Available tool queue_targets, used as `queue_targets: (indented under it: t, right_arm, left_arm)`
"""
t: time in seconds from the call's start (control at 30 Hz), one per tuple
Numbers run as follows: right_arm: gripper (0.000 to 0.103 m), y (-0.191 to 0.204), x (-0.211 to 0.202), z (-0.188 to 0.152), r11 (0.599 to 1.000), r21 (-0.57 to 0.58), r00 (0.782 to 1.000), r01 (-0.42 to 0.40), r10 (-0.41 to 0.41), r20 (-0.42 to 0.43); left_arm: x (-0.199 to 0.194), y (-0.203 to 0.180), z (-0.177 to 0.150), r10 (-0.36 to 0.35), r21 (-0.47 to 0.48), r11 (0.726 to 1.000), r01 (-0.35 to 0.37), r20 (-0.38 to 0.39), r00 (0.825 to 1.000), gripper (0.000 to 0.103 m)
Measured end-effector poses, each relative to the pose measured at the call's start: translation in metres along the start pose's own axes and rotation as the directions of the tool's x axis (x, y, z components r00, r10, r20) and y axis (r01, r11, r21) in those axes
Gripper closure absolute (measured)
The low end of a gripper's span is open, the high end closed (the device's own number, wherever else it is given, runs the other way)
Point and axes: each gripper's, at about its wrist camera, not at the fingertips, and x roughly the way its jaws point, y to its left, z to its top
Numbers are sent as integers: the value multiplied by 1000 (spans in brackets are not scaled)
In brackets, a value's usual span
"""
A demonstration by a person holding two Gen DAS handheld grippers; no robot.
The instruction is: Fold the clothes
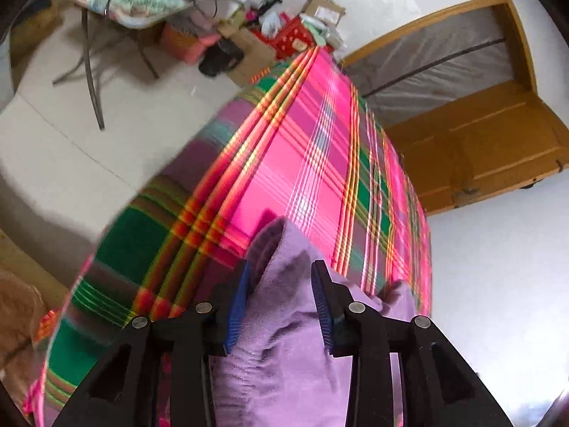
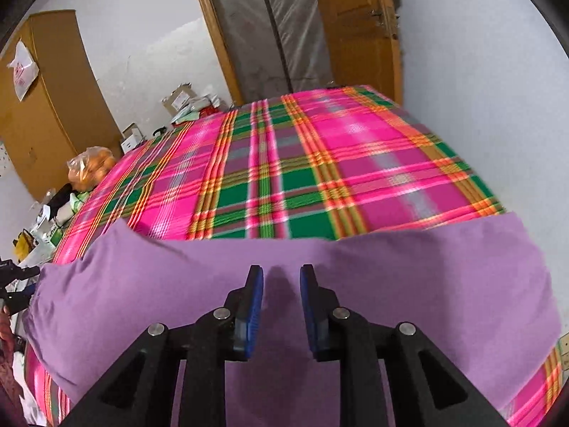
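Observation:
A purple garment (image 2: 320,277) lies spread across the near part of a bed covered with a pink and green plaid sheet (image 2: 320,178). In the left wrist view a bunched corner of the purple garment (image 1: 281,306) rises between the blue pads, and my left gripper (image 1: 281,270) is shut on it, lifted above the plaid sheet (image 1: 302,149). My right gripper (image 2: 281,272) hovers over the flat middle of the garment, a little short of its far edge. Its jaws stand slightly apart with only shadow between them.
A wooden door (image 2: 359,25) and a plastic-covered doorway (image 2: 281,25) stand beyond the bed. A wooden cabinet (image 2: 46,106), boxes and bags (image 2: 90,167) crowd the bed's left side. A folding table (image 1: 117,7) and floor clutter (image 1: 220,53) lie past the bed's other edge.

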Motion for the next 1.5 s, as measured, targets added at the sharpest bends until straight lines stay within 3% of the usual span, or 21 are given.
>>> queue_targets:
  t: [0.17,0.4,0.73,0.9,1.13,1.33,1.5]
  right_arm:
    - [81,6,9,-9,1000,-10,1000,9,-9,-30]
    - [79,8,10,-8,1000,-14,999,15,-16,-37]
    - [76,9,11,-9,1000,-15,999,16,-17,-42]
    - [75,10,11,-9,1000,-16,999,20,-21,-42]
    - [75,10,12,-8,1000,-14,999,18,-19,-43]
    - [74,10,13,-8,1000,-13,999,18,-18,-44]
    - [72,12,13,-8,1000,-16,999,18,-19,-44]
  left_arm:
    - [-10,-9,-7,-21,38,999,19,30,999,66]
    - [-10,-25,-25,-86,110,990,87,-14,996,66]
    - [-1,-34,-46,-64,193,979,64,-6,998,66]
    - [-3,-31,-55,-74,220,973,65,34,997,66]
    - [2,-45,-64,10,317,948,-40,97,995,64]
    - [6,-55,-74,91,407,902,-146,152,984,64]
    - [2,-58,-73,124,402,895,-194,193,973,64]
